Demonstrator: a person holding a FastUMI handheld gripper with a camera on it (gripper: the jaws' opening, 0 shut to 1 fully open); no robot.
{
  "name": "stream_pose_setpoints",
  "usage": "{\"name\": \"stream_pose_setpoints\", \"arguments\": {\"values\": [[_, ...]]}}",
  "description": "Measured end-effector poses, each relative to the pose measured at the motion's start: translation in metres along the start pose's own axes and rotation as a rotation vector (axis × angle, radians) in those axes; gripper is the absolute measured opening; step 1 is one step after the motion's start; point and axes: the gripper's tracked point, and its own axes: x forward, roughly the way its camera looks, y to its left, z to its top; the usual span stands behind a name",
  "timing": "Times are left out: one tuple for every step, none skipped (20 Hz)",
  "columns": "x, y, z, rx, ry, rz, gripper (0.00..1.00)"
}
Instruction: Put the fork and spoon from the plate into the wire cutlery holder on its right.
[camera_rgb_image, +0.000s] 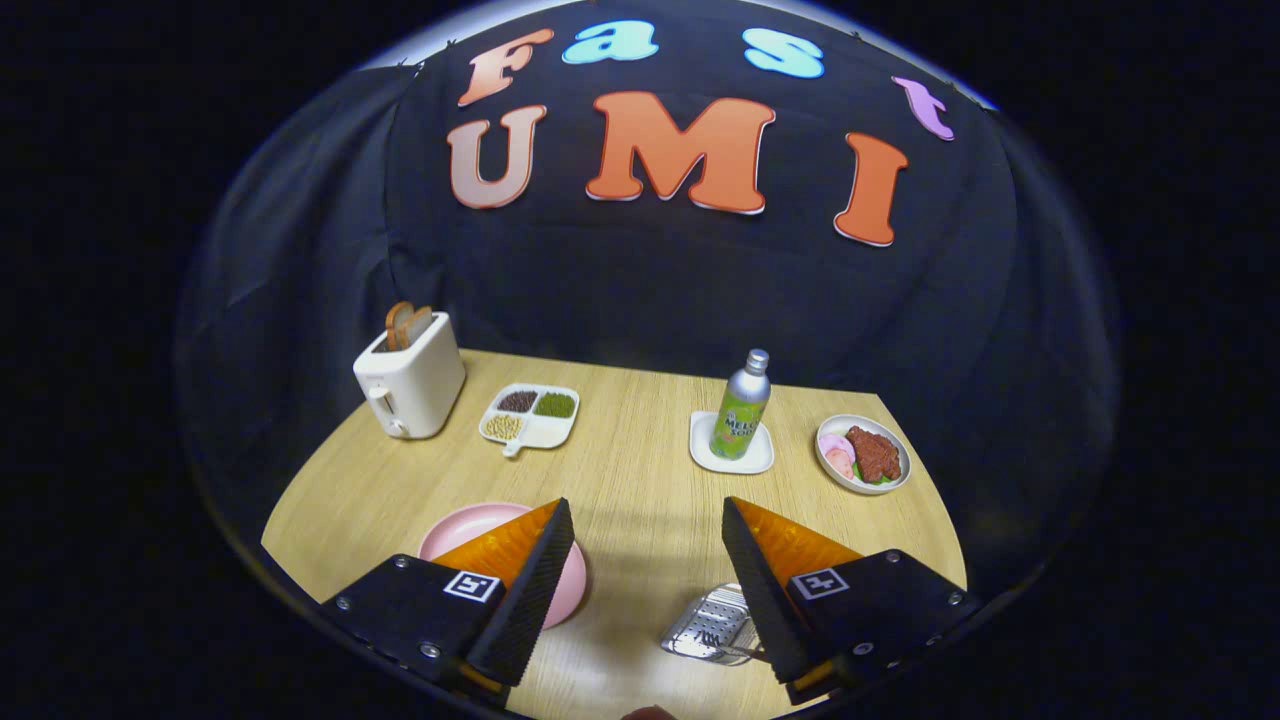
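Note:
My gripper (648, 520) hangs open above the near part of the wooden table, with bare tabletop between its fingers. A pink plate (470, 525) lies under and behind the left finger, mostly covered by it; whatever lies on the plate is hidden. The perforated metal cutlery holder (708, 622) sits beside the right finger, partly hidden by it. Fork tines (712, 636) show at its near end, against the right finger. I cannot make out a spoon.
At the back left stands a white toaster (410, 385) with bread in it, next to a divided dish of beans (530, 415). A green bottle (741, 408) stands on a white coaster (700, 450). A bowl of food (863, 454) sits at the right.

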Motion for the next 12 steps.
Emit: {"name": "stream_pose_setpoints", "arguments": {"values": [[-0.003,0.003,0.008,0.001,-0.045,-0.01,0.9],[-0.006,0.009,0.015,-0.003,-0.088,-0.01,0.9],[-0.009,0.014,0.021,-0.007,-0.125,-0.011,0.9],[-0.011,0.021,0.029,-0.01,-0.16,-0.007,0.9],[-0.013,0.028,0.032,-0.014,-0.182,-0.007,0.9],[-0.015,0.036,0.033,-0.013,-0.196,0.0,0.9],[-0.02,0.043,0.033,-0.012,-0.2,0.01,0.9],[-0.018,0.052,0.032,-0.008,-0.196,0.025,0.9],[-0.013,0.066,0.028,-0.004,-0.187,0.041,0.9],[-0.009,0.077,0.022,-0.002,-0.171,0.054,0.9],[-0.007,0.088,0.015,-0.002,-0.154,0.069,0.9],[-0.005,0.097,0.01,-0.002,-0.137,0.081,0.9]]}}
